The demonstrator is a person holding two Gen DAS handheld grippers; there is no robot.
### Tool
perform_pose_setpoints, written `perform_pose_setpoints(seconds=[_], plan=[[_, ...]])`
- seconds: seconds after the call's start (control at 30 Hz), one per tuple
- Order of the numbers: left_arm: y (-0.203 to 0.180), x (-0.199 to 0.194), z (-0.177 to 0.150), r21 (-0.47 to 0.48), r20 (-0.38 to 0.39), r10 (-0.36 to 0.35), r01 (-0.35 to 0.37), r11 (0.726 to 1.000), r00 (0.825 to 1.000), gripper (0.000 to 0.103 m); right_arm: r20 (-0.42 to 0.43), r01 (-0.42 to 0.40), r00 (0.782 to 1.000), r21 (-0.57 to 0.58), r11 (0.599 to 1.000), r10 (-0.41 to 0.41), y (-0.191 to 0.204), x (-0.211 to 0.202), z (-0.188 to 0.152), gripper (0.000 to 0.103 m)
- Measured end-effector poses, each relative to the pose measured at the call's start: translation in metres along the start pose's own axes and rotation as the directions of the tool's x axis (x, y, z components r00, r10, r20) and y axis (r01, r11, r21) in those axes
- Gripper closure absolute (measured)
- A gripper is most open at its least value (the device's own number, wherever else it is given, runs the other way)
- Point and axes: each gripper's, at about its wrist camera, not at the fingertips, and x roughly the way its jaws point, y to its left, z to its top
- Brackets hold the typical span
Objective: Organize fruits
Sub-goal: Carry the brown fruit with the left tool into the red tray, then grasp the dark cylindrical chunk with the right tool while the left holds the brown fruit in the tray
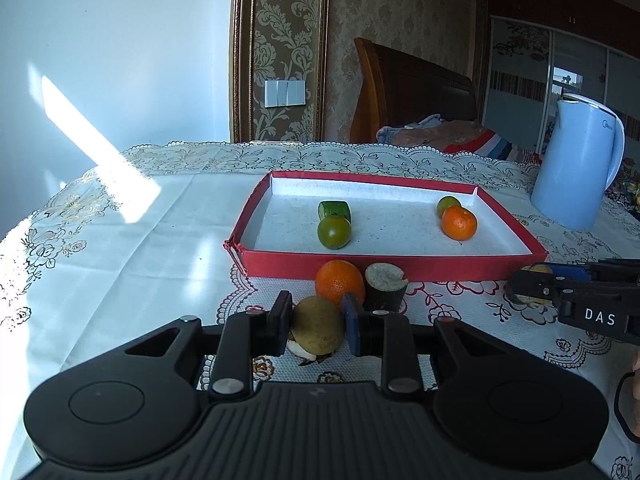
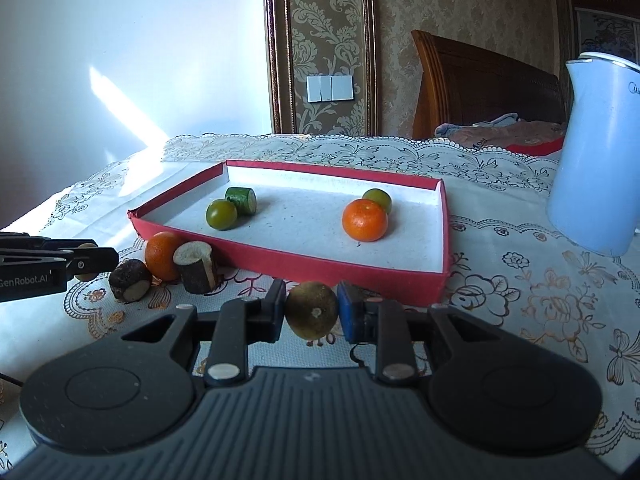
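Both grippers are mid-pickup: the left gripper (image 1: 317, 325) is pinching a brownish fruit (image 1: 318, 330) low over the worktop (image 1: 140, 240), and the right gripper (image 2: 311, 311) is pinching a brown-green fruit (image 2: 312, 310) just short of the red tray (image 2: 400, 285). Ahead of the left gripper an orange (image 1: 339, 282) and a cut stub (image 1: 385, 286) lie against the tray's near wall. The next move likely calls for lifting each fruit over that wall and setting it beside its like inside.
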Motion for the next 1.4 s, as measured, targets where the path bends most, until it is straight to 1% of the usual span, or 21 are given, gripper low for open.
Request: perform_pose_setpoints(seconds=[0.1,0.27,0.53,0.57,0.6,0.67,0.8,0.9,0.93,1.03,1.07,1.13,1.2,1.23,1.4], plan=[[-0.007,0.009,0.014,-0.021,-0.016,0.005,-0.006,1.0,1.0,0.076,0.008,0.021,1.0,-0.005,1.0,-0.021,-0.003,0.003,0.008,0.077],[-0.025,0.03,0.034,-0.005,-0.014,0.022,-0.022,1.0,1.0,0.076,0.021,0.071,0.997,-0.01,0.997,-0.071,-0.011,0.017,0.025,0.077],[-0.056,0.064,0.059,0.02,-0.023,0.034,-0.034,0.999,0.999,0.076,-0.008,0.12,0.993,-0.008,0.993,-0.12,-0.02,0.051,0.039,0.077],[-0.059,0.068,0.061,0.021,-0.025,0.033,-0.033,0.999,0.999,0.076,-0.015,0.115,0.993,-0.001,0.993,-0.115,-0.023,0.052,0.038,0.077],[-0.061,0.071,0.061,0.021,-0.024,0.038,-0.037,0.999,0.999,0.076,-0.032,0.094,0.995,0.011,0.996,-0.093,-0.027,0.052,0.038,0.077],[-0.062,0.075,0.06,0.004,-0.014,0.043,-0.043,0.999,0.999,0.076,-0.037,0.058,0.998,0.048,0.997,-0.056,-0.036,0.042,0.035,0.077],[-0.057,0.082,0.055,-0.009,-0.032,0.029,-0.03,1.0,0.999,0.076,-0.035,0.003,0.999,0.003,1.0,-0.003,-0.035,0.019,0.023,0.077],[-0.051,0.086,0.055,-0.031,-0.035,0.026,-0.027,0.999,0.999,0.076,-0.062,-0.044,0.997,-0.031,0.999,0.042,-0.031,0.007,0.007,0.077],[-0.05,0.086,0.055,-0.036,-0.033,0.026,-0.027,0.999,0.999,0.076,-0.074,-0.05,0.996,-0.054,0.997,0.046,-0.028,0.006,0.002,0.077],[-0.048,0.088,0.052,-0.03,-0.033,0.04,-0.041,0.999,0.999,0.076,-0.052,-0.029,0.998,-0.117,0.993,0.023,-0.019,0.004,-0.005,0.076],[-0.048,0.088,0.051,-0.026,-0.033,0.042,-0.043,0.999,0.999,0.076,-0.056,-0.039,0.998,-0.116,0.993,0.032,-0.018,0.005,-0.004,0.076],[-0.047,0.087,0.05,-0.022,-0.03,0.047,-0.048,0.999,0.998,0.076,-0.064,-0.084,0.995,-0.1,0.991,0.078,-0.02,0.003,-0.005,0.076],[-0.046,0.086,0.051,-0.024,-0.025,0.045,-0.046,0.999,0.999,0.076,-0.069,-0.109,0.992,-0.101,0.989,0.103,-0.019,0.001,-0.006,0.064],[-0.045,0.086,0.051,-0.027,-0.024,0.041,-0.042,0.999,0.999,0.076,-0.068,-0.106,0.993,-0.113,0.988,0.099,-0.018,0.002,-0.007,0.056],[-0.04,0.087,0.053,-0.045,-0.027,0.033,-0.034,0.998,0.999,0.076,-0.093,-0.087,0.993,-0.152,0.985,0.074,-0.01,0.012,-0.013,0.055]])
